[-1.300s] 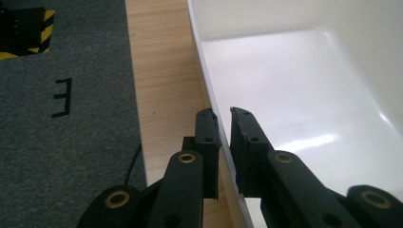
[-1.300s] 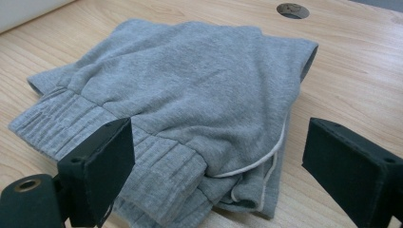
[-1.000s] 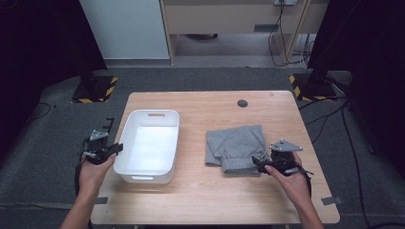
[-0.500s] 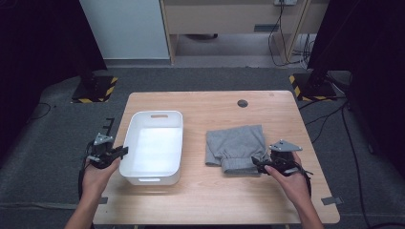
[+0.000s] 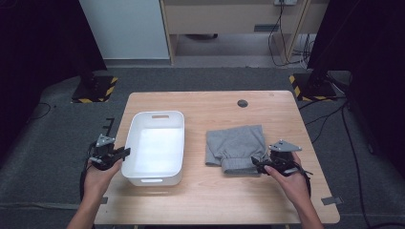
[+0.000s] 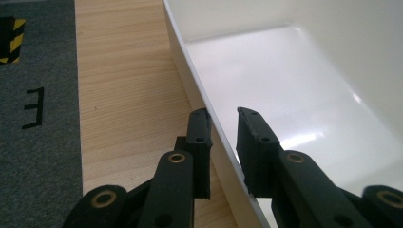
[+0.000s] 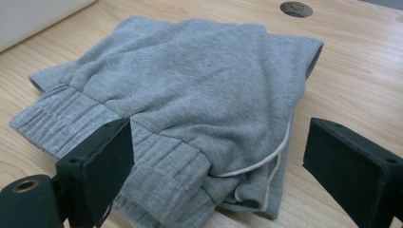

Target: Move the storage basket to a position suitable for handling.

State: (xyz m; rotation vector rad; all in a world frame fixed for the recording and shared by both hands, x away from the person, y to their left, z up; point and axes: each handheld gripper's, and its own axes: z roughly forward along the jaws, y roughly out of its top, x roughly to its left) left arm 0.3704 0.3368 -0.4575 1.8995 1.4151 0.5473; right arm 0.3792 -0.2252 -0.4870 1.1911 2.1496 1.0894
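Since the earlier frames the left tongs (image 5: 125, 152) are sitting a little closer to the white tub's (image 5: 157, 119) near-left wall, and their jaws have just been opening slightly, with the tub's rim between them. From the left gripper view, the left tongs (image 6: 223, 114) are straddling that thin white rim: one jaw is lying outside against the wall over the table (image 6: 123, 95), the other is hanging inside over the glossy tub (image 6: 304, 66) floor with a sliver of space showing, so the pads are not pressing on it. The tub is standing on the left half of the table (image 5: 215, 200), long side running away from the person.

The right tongs (image 5: 255, 166) are resting at the near-right corner of the folded grey sweatpants (image 5: 236, 145), which are lying flat on the table right of the tub and apart from it. In the right gripper view, the right tongs (image 7: 214, 152) are spread wide on either side of the sweatpants' (image 7: 190, 71) ribbed waistband and white drawstring (image 7: 266, 159), released and clamping nothing.
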